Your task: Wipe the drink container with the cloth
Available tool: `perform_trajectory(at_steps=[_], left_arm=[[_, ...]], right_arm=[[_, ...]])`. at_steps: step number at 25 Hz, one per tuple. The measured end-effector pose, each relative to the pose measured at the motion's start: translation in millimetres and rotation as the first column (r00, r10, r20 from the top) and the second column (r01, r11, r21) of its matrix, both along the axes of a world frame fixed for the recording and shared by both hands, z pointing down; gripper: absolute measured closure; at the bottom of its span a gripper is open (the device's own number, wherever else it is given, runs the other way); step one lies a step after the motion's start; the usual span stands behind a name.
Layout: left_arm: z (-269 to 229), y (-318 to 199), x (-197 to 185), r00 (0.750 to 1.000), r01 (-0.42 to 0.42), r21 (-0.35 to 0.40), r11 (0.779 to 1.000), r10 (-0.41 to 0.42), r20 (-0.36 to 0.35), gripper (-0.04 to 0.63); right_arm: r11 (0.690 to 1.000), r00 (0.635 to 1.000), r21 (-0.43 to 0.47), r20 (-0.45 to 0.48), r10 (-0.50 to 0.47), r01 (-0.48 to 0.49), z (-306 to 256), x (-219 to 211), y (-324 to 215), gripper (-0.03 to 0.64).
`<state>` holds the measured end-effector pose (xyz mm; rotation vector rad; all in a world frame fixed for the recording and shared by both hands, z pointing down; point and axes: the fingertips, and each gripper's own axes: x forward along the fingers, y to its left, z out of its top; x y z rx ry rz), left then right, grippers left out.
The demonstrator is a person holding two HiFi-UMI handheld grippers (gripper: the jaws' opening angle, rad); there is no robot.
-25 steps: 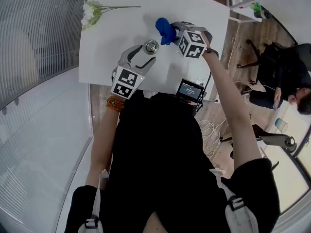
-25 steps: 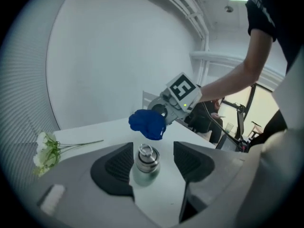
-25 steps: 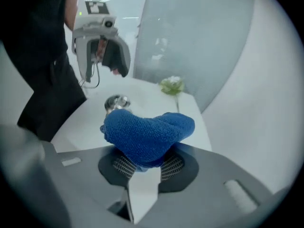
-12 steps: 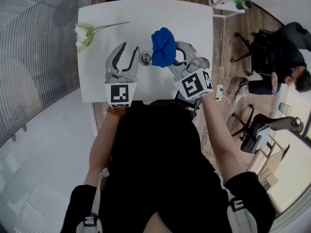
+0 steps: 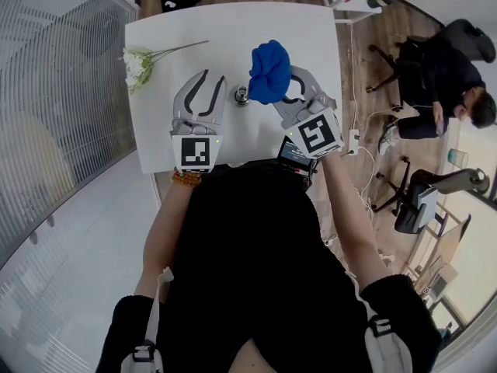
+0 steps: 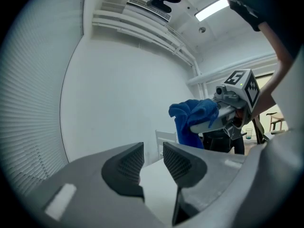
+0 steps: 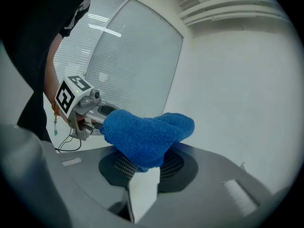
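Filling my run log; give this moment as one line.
left gripper: open, empty | right gripper: shut on blue cloth | drink container: on table between grippers

Blue cloth held aloft, container down on the table.
The cloth (image 5: 269, 71) is a bunched, fluffy blue wad, pinched at its lower end in the right gripper (image 7: 145, 164) and bulging out past the jaws. The container (image 5: 241, 94) is small, round and metallic; it stands on the white table (image 5: 178, 130), just beside the cloth in the head view.

White table (image 5: 233, 33), flower sprig (image 5: 140, 62) at left, drink container (image 5: 241, 94)
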<state>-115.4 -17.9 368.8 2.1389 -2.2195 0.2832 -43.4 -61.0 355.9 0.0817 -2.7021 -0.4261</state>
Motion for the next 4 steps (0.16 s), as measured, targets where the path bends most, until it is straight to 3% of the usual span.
perform_trajectory(at_steps=[4], left_arm=[[3.0,12.1,-4.5,1.0,-0.011,-0.013,1.0,0.011,-0.008,0.468]], right_arm=[[1.0,1.0,-0.006,0.009,0.02,-0.02,-2.7,-4.2,8.3,0.508]])
